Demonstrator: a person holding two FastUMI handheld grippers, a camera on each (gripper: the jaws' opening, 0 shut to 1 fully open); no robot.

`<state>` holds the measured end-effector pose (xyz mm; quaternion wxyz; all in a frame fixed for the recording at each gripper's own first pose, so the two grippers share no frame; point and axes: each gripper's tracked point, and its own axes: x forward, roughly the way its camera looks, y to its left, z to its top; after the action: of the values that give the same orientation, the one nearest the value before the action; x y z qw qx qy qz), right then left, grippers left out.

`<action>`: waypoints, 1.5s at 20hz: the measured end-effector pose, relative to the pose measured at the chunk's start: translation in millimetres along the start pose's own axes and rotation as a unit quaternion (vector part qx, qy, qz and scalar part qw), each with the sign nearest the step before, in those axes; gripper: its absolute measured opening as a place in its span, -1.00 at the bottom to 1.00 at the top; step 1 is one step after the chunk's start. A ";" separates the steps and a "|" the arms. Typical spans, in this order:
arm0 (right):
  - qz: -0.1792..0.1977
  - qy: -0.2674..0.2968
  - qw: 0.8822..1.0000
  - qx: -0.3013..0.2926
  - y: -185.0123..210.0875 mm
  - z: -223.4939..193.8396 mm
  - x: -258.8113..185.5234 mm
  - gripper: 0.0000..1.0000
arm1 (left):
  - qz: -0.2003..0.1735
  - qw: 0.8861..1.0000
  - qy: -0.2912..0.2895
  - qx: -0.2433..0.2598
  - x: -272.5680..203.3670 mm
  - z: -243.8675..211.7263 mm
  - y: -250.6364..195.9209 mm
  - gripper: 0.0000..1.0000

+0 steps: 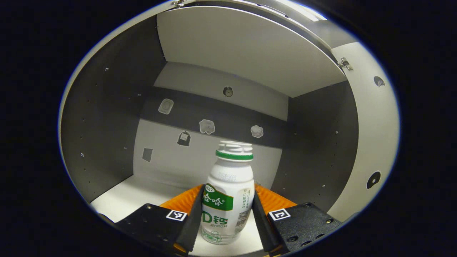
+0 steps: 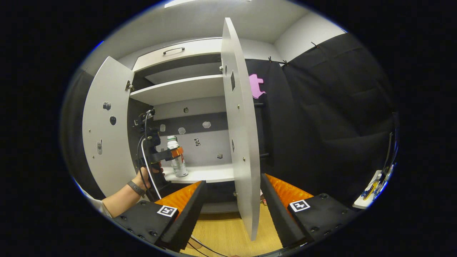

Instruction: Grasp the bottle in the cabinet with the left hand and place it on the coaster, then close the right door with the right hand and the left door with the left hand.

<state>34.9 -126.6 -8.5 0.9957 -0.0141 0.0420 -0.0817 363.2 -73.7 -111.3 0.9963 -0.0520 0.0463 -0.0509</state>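
Left gripper (image 1: 228, 217) closed on bottle (image 1: 228, 192), pressing both sides. Bottle upright on cabinet shelf (image 1: 132, 194), under upper shelf (image 1: 250, 50). Right gripper (image 2: 232, 210) wide apart around right door (image 2: 242, 142) edge, not touching. Left door (image 2: 105, 135) open.

I am counting one bottle (image 1: 228, 192), two open cabinet doors, left door (image 2: 107, 128) and right door (image 2: 241, 117), and two grippers, left gripper (image 2: 170, 154) and right gripper (image 2: 232, 210).
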 end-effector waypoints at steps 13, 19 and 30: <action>0.089 -0.011 0.996 0.001 23.2 18.6 -5.0 0.97 | -0.017 0.998 -0.041 0.034 -177.6 -35.3 -18.5 0.37; 0.066 -0.033 0.997 0.001 10.0 46.2 -7.4 0.97 | -0.002 0.998 -0.026 0.065 -239.8 -144.9 -40.5 0.38; -0.004 -0.011 1.000 -0.014 -29.1 54.3 -18.7 0.97 | 0.046 0.995 -0.002 0.087 -299.0 -265.0 -44.4 0.38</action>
<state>16.4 -151.1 48.1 0.9955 -0.0293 0.0318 -0.0845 36.9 -112.0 -342.9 0.9984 0.0374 0.0422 -0.0086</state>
